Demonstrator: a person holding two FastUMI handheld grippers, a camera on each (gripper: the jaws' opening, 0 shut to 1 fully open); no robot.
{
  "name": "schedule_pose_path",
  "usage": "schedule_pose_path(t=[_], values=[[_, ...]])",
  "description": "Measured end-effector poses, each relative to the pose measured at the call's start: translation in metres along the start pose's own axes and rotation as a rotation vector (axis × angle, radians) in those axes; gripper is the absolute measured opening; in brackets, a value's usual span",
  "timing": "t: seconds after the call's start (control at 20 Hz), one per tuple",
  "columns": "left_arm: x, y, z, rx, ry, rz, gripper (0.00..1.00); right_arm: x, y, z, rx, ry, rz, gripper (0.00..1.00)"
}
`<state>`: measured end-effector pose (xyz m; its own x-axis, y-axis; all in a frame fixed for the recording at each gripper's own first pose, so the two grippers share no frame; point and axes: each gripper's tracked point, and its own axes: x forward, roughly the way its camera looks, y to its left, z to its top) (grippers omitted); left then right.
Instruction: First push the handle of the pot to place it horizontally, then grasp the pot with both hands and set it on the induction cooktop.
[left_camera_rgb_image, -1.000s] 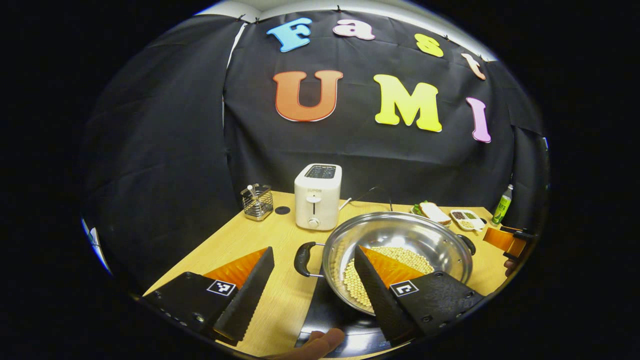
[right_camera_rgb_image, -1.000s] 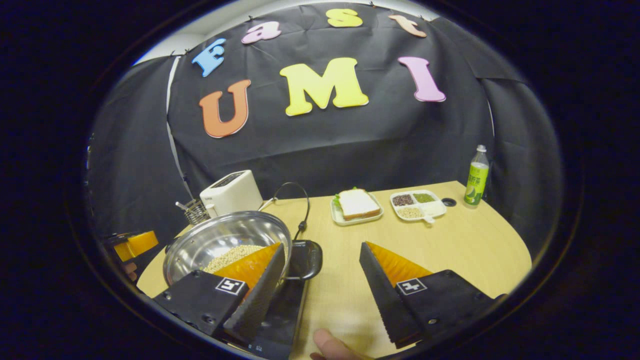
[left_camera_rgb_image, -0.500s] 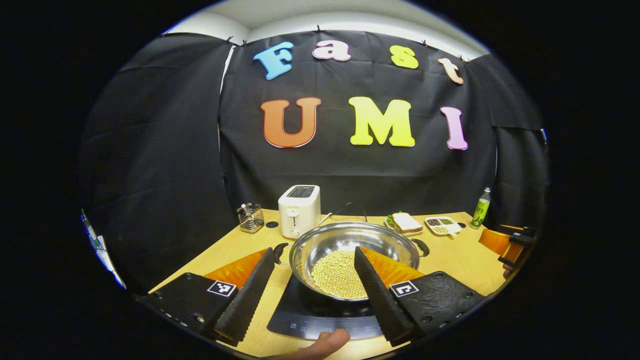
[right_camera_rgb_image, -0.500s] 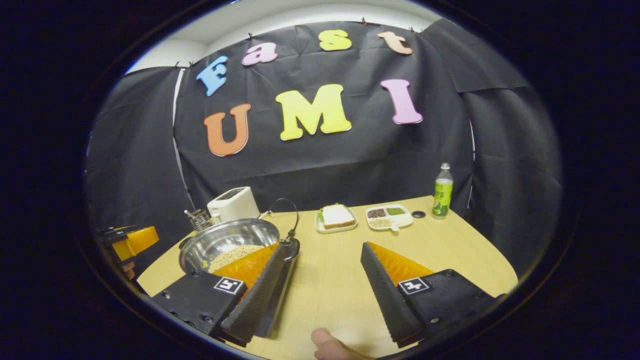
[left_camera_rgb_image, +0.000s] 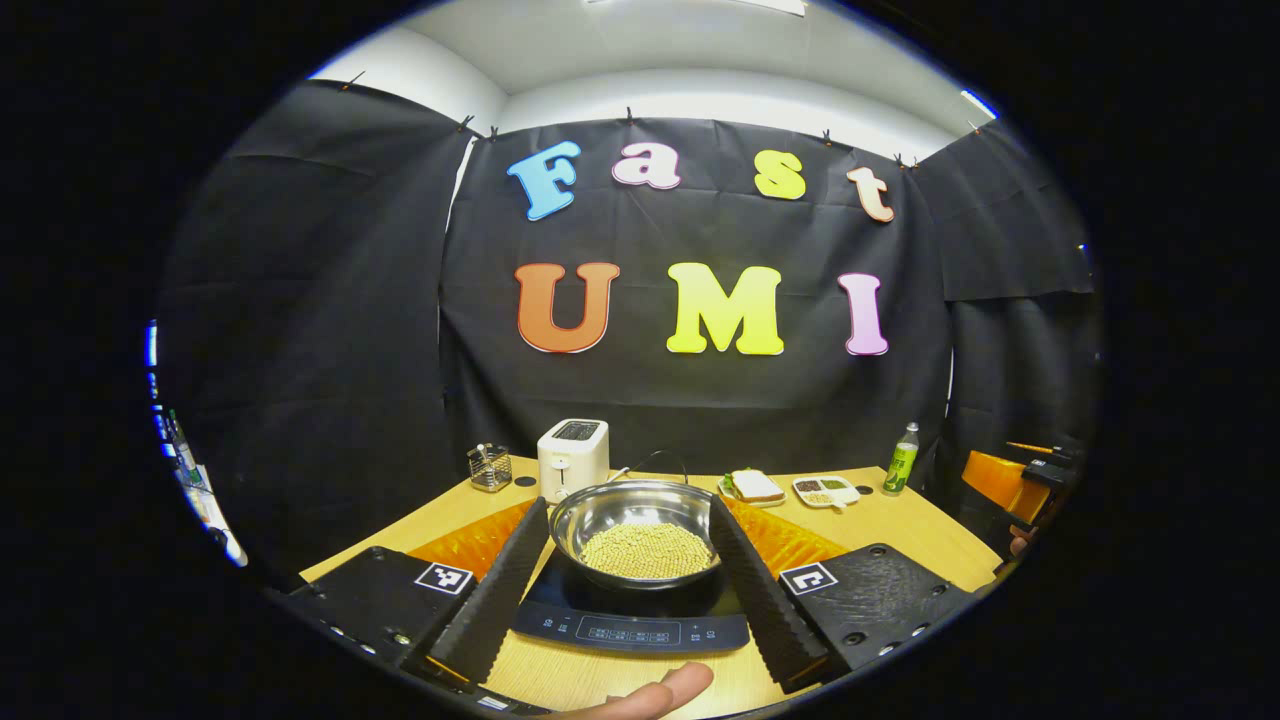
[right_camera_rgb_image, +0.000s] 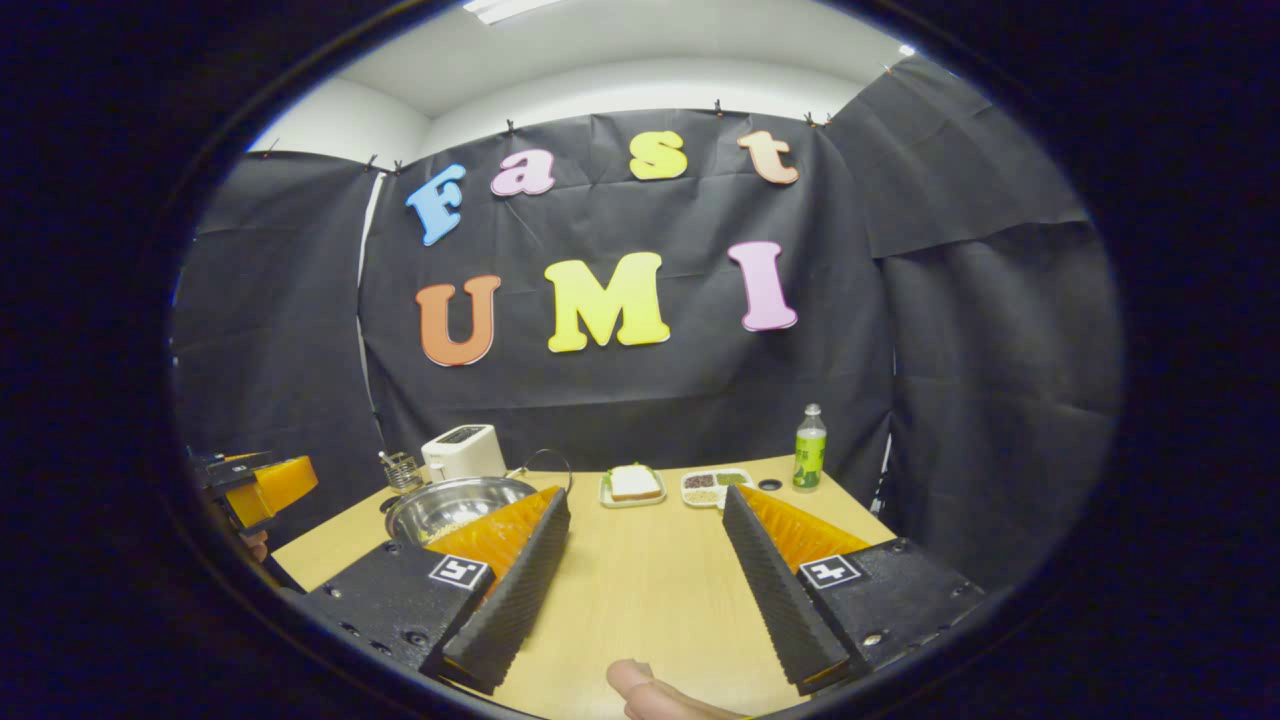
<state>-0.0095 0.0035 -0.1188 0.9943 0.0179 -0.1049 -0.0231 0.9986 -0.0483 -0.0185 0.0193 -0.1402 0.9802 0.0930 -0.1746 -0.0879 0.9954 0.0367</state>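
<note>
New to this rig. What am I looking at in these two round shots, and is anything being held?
No robot arm here: a person holds a two-finger tool in each hand, and a fisheye camera rides on each one, looking forward along its fingers.

In the left gripper view, the left tool is open, holding nothing. Framed between its fingers, farther off, a steel pot of pale beans sits on the black induction cooktop. The other tool shows at the far right edge.

In the right gripper view, the right tool is also open and empty, over bare wooden table. The pot is at its left.

Toward the back of the table: a white toaster, a wire utensil holder, a sandwich on a plate, a divided dish and a green bottle.
</note>
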Motion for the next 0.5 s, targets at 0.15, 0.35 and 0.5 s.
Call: schedule_pose_path(t=[0.15,0.35,0.5], values=[[-0.021,-0.009,0.033,0.001,-0.047,-0.021,0.95,-0.026,-0.022,0.024,-0.015,-0.043,-0.05,0.96],[-0.041,-0.017,0.064,-0.023,-0.104,-0.045,0.95,-0.058,-0.037,0.049,-0.01,-0.08,-0.065,0.96],[-0.057,-0.018,0.078,-0.005,-0.144,-0.027,0.95,-0.08,-0.047,0.062,-0.015,-0.115,-0.078,0.96]])
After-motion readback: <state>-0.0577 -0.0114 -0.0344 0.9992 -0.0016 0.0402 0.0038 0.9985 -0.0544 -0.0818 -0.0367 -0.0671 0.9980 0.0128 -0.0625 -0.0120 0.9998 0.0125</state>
